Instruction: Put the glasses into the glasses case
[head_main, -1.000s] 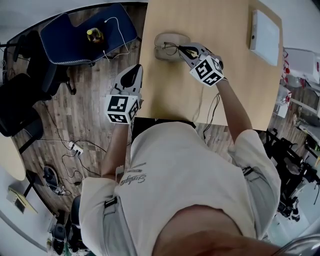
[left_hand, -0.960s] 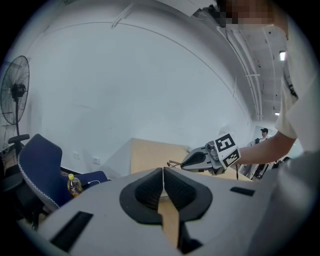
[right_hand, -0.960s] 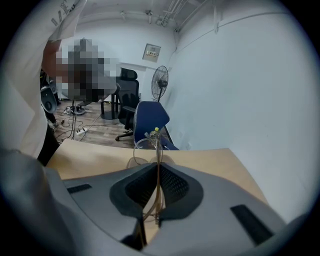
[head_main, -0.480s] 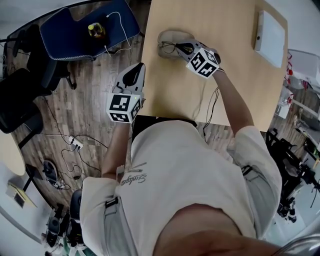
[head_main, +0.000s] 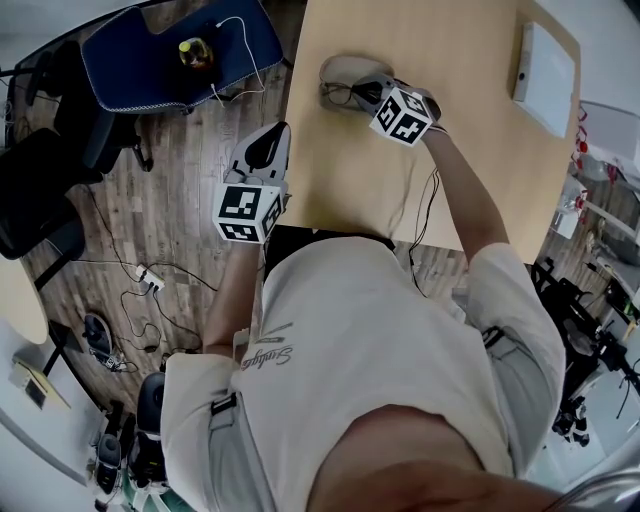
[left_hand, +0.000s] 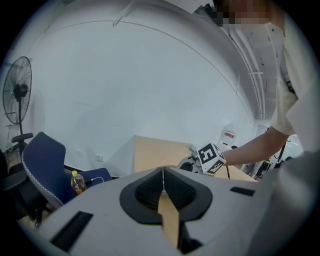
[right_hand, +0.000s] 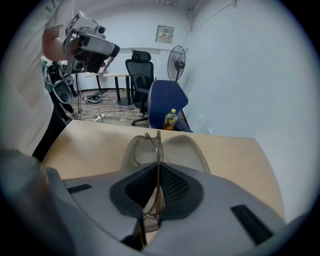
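An open beige glasses case (head_main: 345, 72) (right_hand: 181, 149) lies on the wooden table (head_main: 470, 140) near its far left corner. My right gripper (head_main: 368, 94) (right_hand: 158, 172) is shut on thin-framed glasses (right_hand: 150, 146) (head_main: 340, 95), holding them on edge directly over the case's open tray. My left gripper (head_main: 262, 152) (left_hand: 163, 186) hangs off the table's left edge over the floor, jaws shut with nothing between them. In the left gripper view the right gripper's marker cube (left_hand: 210, 157) shows above the table.
A white flat box (head_main: 545, 62) lies at the table's far right. A blue chair (head_main: 170, 55) (right_hand: 166, 102) with a yellow bottle (head_main: 193, 50) stands left of the table. Cables and a power strip (head_main: 150, 278) lie on the wood floor.
My right gripper has carried the glasses forward and a little left, from beside the case to over its open tray. The left gripper has barely moved.
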